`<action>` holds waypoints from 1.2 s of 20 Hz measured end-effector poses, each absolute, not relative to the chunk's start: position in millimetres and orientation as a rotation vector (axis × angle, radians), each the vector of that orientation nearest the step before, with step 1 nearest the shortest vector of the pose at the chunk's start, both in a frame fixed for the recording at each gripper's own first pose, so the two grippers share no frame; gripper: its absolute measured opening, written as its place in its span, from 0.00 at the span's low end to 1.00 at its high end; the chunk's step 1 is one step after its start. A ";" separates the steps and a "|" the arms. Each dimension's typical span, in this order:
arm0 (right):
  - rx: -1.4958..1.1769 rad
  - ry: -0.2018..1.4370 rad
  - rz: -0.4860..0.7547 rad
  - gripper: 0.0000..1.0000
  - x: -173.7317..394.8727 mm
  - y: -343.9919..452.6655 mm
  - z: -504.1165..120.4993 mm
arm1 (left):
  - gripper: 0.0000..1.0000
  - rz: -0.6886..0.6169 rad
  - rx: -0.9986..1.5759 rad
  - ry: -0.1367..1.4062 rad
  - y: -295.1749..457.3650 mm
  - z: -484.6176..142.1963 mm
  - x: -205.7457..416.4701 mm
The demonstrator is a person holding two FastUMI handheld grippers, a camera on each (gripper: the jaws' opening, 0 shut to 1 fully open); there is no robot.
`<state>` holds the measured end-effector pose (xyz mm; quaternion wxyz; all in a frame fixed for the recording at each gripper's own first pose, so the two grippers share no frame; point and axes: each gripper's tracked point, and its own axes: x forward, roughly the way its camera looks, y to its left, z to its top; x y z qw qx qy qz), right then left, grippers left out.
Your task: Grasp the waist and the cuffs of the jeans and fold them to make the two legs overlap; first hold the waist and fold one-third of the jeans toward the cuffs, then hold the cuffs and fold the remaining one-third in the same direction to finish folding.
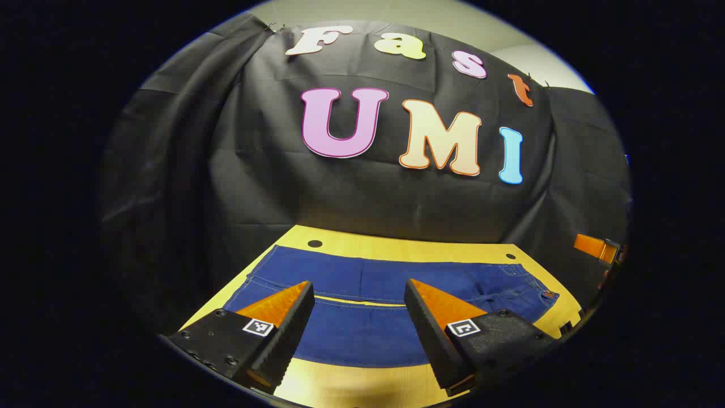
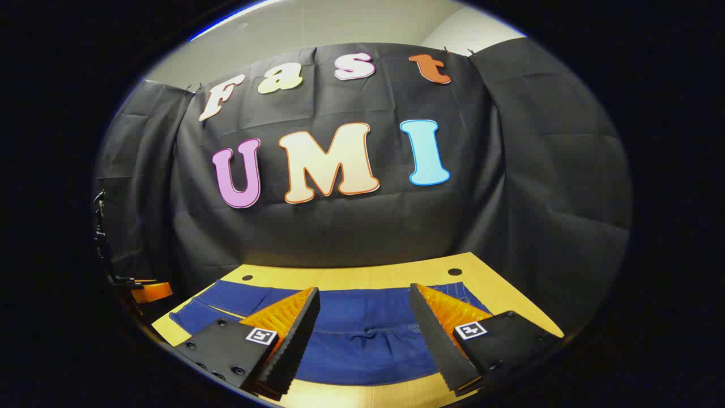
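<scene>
Blue jeans (image 1: 362, 334) lie flat across the yellow table (image 1: 396, 246), cuffs toward the left and the buttoned waist (image 1: 538, 294) toward the right. The two legs rest side by side with a thin strip of table between them. My left gripper (image 1: 358, 283) hovers open above the legs with nothing between its fingers. In the right gripper view the jeans (image 2: 362, 317) spread across the table (image 2: 351, 277), and my right gripper (image 2: 365, 289) hangs open above them, holding nothing. Each gripper stays apart from the cloth.
Small round holes (image 1: 314, 243) (image 2: 455, 272) mark the table's back corners. The black cloth wall stands right behind the table. Part of the right gripper (image 1: 595, 248) shows at the far right edge, and part of the left gripper (image 2: 150, 292) at the far left.
</scene>
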<state>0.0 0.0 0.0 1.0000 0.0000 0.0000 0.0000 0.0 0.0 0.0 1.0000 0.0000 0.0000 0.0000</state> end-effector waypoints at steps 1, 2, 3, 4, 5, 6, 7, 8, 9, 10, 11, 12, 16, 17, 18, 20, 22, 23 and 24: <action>-0.006 0.003 -0.001 0.93 -1.9 0.1 -0.1 | 0.95 -0.001 -0.003 0.004 1.0 -1.7 0.7; -0.010 0.007 -0.003 0.93 -4.4 -0.2 -2.0 | 0.95 -0.003 -0.006 0.008 1.7 -4.8 2.1; -0.013 0.011 -0.003 0.93 -6.4 0.6 -2.7 | 0.95 -0.009 -0.008 0.013 1.1 -7.2 3.0; -0.017 0.014 -0.004 0.93 -8.9 1.1 -4.8 | 0.95 -0.016 -0.010 0.020 1.4 -11.3 2.8; -0.022 0.019 -0.006 0.93 -10.3 1.8 -5.7 | 0.95 -0.019 -0.011 0.026 1.9 -14.1 2.4; -0.025 0.025 -0.007 0.93 -12.0 1.7 -7.7 | 0.93 -0.022 -0.014 0.033 3.8 -17.7 2.9; -0.027 0.029 -0.007 0.94 -13.0 2.9 -7.5 | 0.93 -0.029 -0.019 0.038 4.4 -20.5 2.2; -0.027 0.030 -0.005 0.93 -14.5 4.3 -8.1 | 0.95 -0.037 -0.024 0.039 3.9 -22.2 2.2; -0.025 0.031 -0.006 0.93 -15.8 3.8 -8.2 | 0.95 -0.040 -0.041 0.037 5.7 -23.3 1.7; -0.020 0.032 -0.008 0.94 -17.0 3.6 -8.2 | 0.95 -0.042 -0.059 0.043 7.8 -26.1 2.2; -0.016 0.032 -0.008 0.94 -17.3 3.7 -7.8 | 0.95 -0.050 -0.082 0.054 8.5 -29.8 1.9; -0.016 0.031 -0.011 0.94 -18.3 3.9 -8.2 | 0.95 -0.055 -0.101 0.062 9.1 -33.8 1.2; -0.032 0.042 -0.021 0.98 -21.7 2.6 -12.0 | 0.95 -0.066 -0.085 0.097 28.7 -46.8 5.6; -0.036 0.049 -0.023 0.98 -22.9 1.8 -14.6 | 0.95 -0.070 -0.071 0.113 35.5 -51.2 7.5; -0.038 0.058 -0.023 0.98 -23.2 2.5 -18.9 | 0.94 -0.082 -0.052 0.129 41.1 -57.5 9.0; -0.041 0.075 -0.021 0.98 -24.2 5.5 -26.1 | 0.95 -0.149 -0.001 0.176 45.9 -69.8 12.7; -0.044 0.096 -0.012 0.94 -25.0 9.7 -34.4 | 0.95 -0.235 0.074 0.251 54.6 -89.7 15.6; -0.048 0.108 -0.008 0.98 -25.8 11.0 -37.9 | 0.95 -0.279 0.104 0.287 59.1 -99.3 16.8; -0.054 0.120 -0.007 0.98 -25.2 12.4 -42.3 | 0.95 -0.325 0.124 0.330 62.4 -109.7 16.6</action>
